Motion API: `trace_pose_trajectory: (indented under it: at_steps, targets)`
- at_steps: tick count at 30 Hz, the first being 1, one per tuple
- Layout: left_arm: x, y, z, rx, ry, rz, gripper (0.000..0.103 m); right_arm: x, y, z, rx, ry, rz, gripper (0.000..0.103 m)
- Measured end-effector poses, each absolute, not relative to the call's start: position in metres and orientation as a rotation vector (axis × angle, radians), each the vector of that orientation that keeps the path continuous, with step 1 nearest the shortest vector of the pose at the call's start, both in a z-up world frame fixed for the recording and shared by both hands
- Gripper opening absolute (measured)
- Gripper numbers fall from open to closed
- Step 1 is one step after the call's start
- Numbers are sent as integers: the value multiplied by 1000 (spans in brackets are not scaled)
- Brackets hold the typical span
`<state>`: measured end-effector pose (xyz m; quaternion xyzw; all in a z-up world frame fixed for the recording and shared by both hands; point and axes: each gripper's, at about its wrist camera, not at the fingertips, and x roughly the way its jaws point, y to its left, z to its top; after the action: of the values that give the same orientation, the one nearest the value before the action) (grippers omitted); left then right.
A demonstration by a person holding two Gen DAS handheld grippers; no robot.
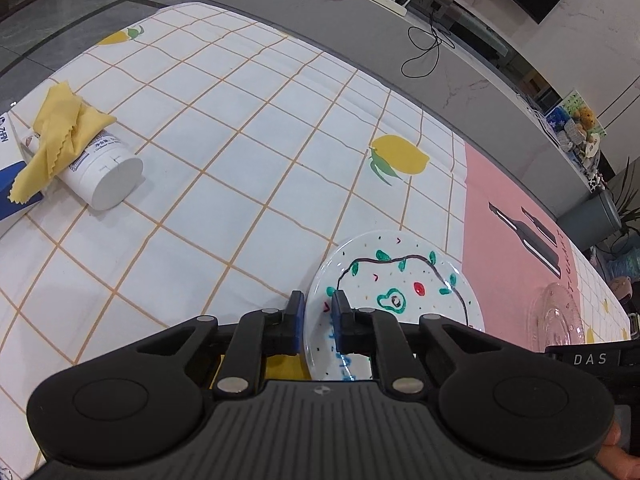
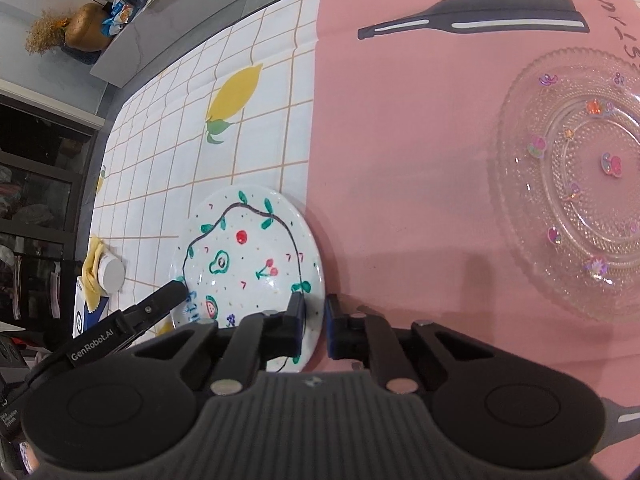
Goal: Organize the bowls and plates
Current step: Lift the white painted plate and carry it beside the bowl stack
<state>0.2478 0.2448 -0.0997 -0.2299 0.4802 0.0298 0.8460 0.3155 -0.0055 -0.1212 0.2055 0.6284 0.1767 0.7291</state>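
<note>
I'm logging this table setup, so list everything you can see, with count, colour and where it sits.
Painted plate: one, white with fruit and vine drawings, on the checked cloth at the pink mat's edge.
Glass plate: one, clear with small stickers, on the pink mat.
Pink mat: one, pink with black bottle prints, over the tablecloth.
Tablecloth: one, white, orange grid, lemons.
Canister: one, white, on its side at the cloth's far end.
Yellow cloth: one, draped over the canister.
Blue box: one, partly seen beside the canister.
Left gripper: black, shut on the painted plate's rim.
Right gripper: black, shut on the opposite rim.
</note>
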Motion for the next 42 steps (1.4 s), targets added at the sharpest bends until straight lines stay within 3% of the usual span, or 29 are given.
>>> trace_pose_trajectory:
  at_steps: [20,30,42]
  targets:
    - [205,219,-29,-526,879,29,15,276,-44,-49,485,1225,456,7]
    - [151,154,39,-519,809,-38,15,210,-120,3,547,1107,453,7]
    - [91,50,60,-526,805,-205,15,117,-243,33,574,974,363,7]
